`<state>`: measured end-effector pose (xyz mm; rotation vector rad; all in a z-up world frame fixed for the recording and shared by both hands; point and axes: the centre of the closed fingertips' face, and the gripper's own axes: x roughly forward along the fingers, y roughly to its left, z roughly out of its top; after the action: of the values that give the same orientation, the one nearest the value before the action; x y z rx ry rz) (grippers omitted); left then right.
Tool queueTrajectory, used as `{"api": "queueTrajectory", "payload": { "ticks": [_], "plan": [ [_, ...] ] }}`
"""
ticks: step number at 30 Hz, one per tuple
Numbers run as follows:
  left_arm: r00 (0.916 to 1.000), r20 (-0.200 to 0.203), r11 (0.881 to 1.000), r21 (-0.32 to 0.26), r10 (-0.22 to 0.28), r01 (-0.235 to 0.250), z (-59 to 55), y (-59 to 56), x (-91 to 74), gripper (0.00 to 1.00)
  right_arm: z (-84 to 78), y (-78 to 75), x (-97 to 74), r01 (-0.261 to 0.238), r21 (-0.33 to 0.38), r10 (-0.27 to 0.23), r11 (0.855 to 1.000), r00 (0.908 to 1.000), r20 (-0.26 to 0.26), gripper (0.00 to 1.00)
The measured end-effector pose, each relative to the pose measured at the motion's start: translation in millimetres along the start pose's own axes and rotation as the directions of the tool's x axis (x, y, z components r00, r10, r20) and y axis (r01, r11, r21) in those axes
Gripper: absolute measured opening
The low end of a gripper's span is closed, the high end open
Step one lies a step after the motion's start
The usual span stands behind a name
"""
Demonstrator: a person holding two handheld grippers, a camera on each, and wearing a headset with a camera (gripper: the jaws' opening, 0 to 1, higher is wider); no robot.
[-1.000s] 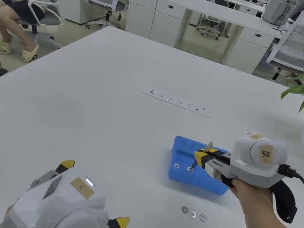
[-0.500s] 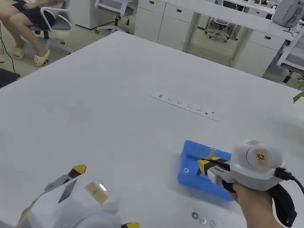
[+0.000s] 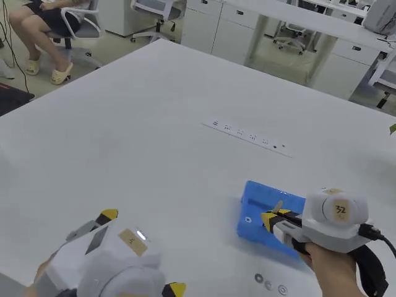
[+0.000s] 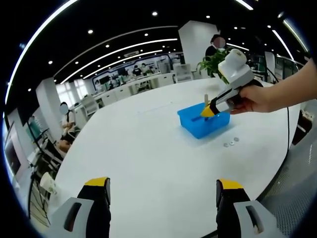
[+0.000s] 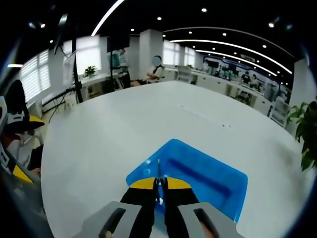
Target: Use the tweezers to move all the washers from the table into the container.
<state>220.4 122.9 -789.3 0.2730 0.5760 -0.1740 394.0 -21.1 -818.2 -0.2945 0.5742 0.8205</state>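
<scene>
Washers: three small flat silver metal rings [image 3: 270, 284] lie in a short row on the white counter [image 3: 154, 148], just beside the near wall of the blue plastic container [image 3: 257, 231]. One more ring [image 3: 248, 219] sits inside it.

I judge them light, stiff and slick. They lie flush on the counter, so there is little edge to get under. I'd take each one across its band, one tip through the hole and one outside, and squeeze gently, since too hard a pinch could flick a ring away.

The thin steel tweezers [image 5: 159, 171] look springy and narrow. My right gripper [image 5: 159, 186] has them clamped — its yellow-tipped fingers [image 5: 143, 184] are pressed nearly together on them, above the container. Whether the tips carry a ring I cannot tell.

My left gripper [image 4: 163, 184] hangs well apart from the work, fingers [image 4: 97, 182] spread wide, holding nothing.

Writing: "32" on a tan sticker [image 3: 340, 209] on the right gripper's round housing. The left gripper's tan sticker [image 3: 131, 238] has a mark too small to read — likewise the marks along the socket strip [image 3: 247, 135] set in the counter.
</scene>
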Motion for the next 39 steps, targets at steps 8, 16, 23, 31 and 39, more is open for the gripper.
{"api": "queueTrajectory", "payload": {
  "ticks": [8,16,23,31,39],
  "plan": [
    [1.0000,0.002,1.000,0.000,-0.003,0.003,0.2,-0.4,-0.2,0.90,8.4,1.0,2.5,0.000,-0.009,0.001,1.000,0.9999,0.013,0.02],
    [1.0000,-0.001,1.000,0.000,-0.002,0.002,-0.3,-0.2,0.0,0.90,14.0,-5.1,9.0,0.008,0.009,-0.008,1.000,0.9996,0.026,0.02],
    [0.9999,-0.009,1.000,0.009,-0.010,0.010,-1.5,-2.3,0.8,0.90,10.1,-6.0,12.0,0.017,0.010,-0.017,1.000,0.9996,0.022,0.02],
    [0.9998,-0.013,1.000,0.014,-0.014,0.014,-2.0,-3.1,1.3,0.90,10.0,-8.0,6.7,0.027,0.045,-0.028,0.999,0.9995,0.018,0.03],
    [0.9999,-0.008,1.000,0.011,-0.009,0.009,-1.4,-2.0,0.8,0.90,25.2,-9.6,-18.9,0.039,0.069,-0.045,0.997,0.9954,0.085,0.03]
  ]
}}
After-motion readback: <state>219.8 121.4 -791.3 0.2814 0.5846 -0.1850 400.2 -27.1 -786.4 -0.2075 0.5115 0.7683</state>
